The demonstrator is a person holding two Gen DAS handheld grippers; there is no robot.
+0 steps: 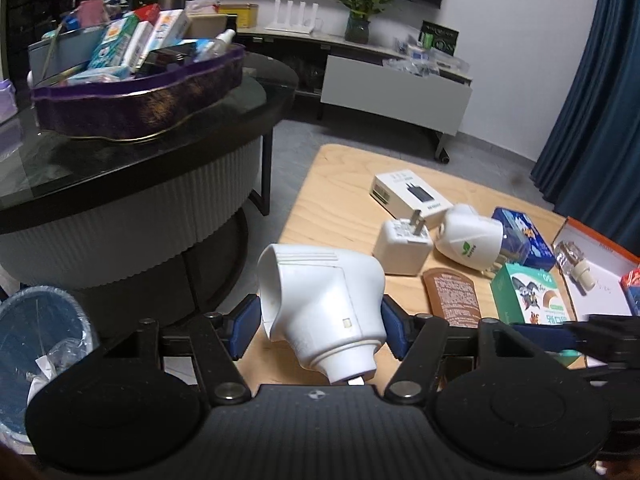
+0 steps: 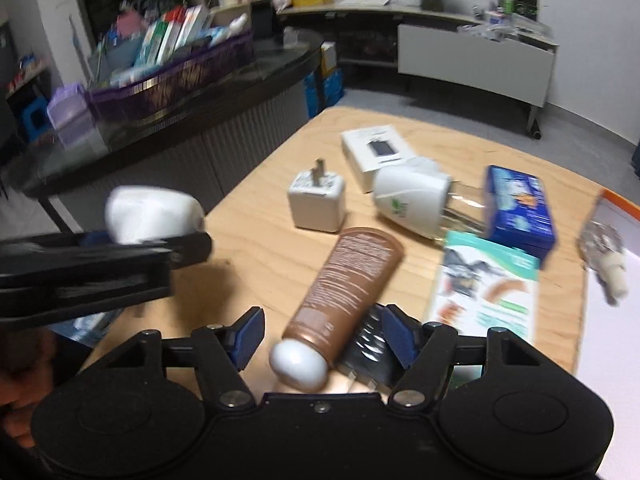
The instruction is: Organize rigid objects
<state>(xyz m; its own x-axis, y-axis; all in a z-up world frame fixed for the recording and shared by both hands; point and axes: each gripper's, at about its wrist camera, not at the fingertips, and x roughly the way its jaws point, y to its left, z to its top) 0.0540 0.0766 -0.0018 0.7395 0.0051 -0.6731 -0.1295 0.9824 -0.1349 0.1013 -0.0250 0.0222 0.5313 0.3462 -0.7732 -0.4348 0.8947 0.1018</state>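
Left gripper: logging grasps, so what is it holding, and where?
The left gripper clamps the white plug-in device across its wide body, pads on both sides.

You see a smooth white plastic plug-in unit [image 1: 320, 304], a glossy brown tube [image 2: 348, 280], and a matt pale wood table [image 1: 340, 184].

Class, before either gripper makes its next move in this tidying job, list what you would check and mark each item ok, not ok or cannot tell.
1. Left gripper clamps the white plastic plug-in device: ok.
2. Right gripper open: ok.
3. Brown squeeze tube with white cap lies between its fingers: ok.
4. Dark ridged item beside that tube, crowding the grasp: not ok.
5. Room left in the purple oval tin: cannot tell.
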